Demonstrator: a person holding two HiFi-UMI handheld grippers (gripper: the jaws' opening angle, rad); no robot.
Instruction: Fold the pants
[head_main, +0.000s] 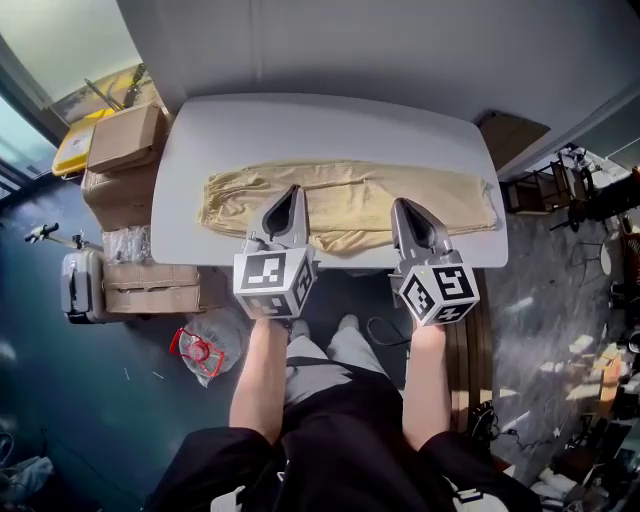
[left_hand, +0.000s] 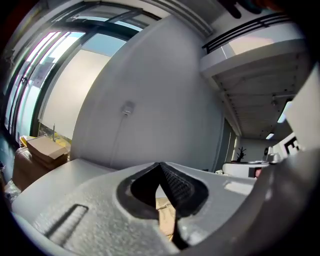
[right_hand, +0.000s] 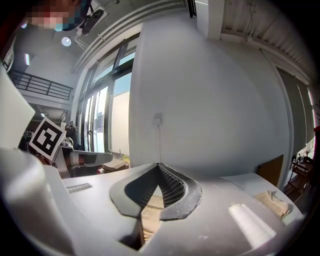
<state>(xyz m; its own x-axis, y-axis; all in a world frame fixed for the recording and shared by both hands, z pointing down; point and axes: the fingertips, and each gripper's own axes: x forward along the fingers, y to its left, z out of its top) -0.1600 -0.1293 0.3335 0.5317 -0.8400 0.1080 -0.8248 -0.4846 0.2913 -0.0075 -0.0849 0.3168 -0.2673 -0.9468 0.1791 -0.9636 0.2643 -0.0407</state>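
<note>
Cardboard boxes (head_main: 125, 140) sit left of the table (head_main: 300, 120). Beige pants (head_main: 350, 195) lie spread across it. The left gripper (head_main: 293, 190) and right gripper (head_main: 401, 204) are over the pants' near edge, both with jaws closed on nothing.

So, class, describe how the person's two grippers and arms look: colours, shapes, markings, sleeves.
Both the left gripper and right gripper are grey, tapering to a point, with black ribbed pads inside. Each carries a cube with black-and-white square markers. The forearms are bare; dark sleeves start above the elbows.
</note>
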